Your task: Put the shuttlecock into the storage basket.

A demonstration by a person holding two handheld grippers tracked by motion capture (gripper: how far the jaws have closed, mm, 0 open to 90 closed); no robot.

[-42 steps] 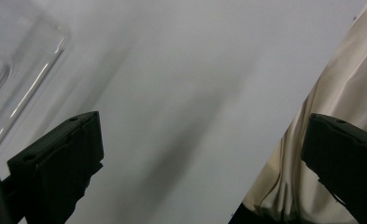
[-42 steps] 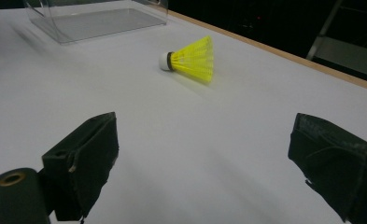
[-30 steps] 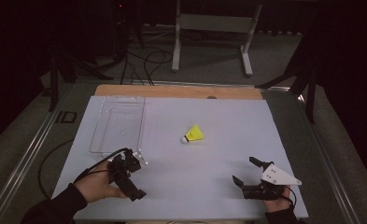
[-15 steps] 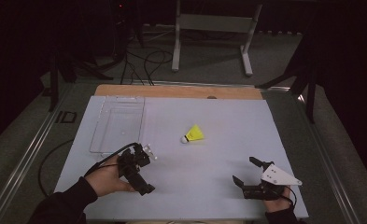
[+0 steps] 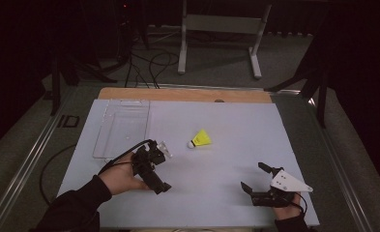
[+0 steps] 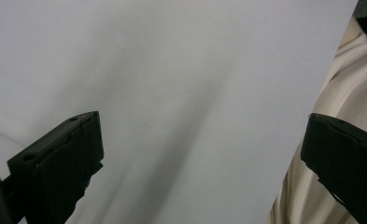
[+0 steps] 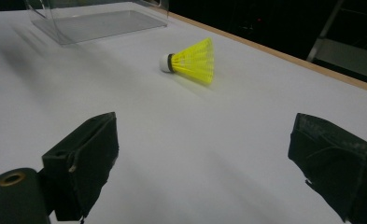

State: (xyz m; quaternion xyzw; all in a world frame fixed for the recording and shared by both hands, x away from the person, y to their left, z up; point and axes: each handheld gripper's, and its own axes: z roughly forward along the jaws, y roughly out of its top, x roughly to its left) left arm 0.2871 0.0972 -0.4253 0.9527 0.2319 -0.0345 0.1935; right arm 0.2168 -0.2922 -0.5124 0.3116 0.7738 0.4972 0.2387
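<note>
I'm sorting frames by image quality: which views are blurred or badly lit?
High view: white table sheet evenly lit, surroundings nearly black. Left gripper view: soft, with smeared grey shadow streaks on the sheet. Right gripper view: yellow feathered shuttlecock with white cork tip fairly sharp, clear plastic tray slightly blurred.

White-topped table with a wooden strip along its far edge. A yellow shuttlecock lies mid-table, and a clear tray lies left of the shuttlecock.
</note>
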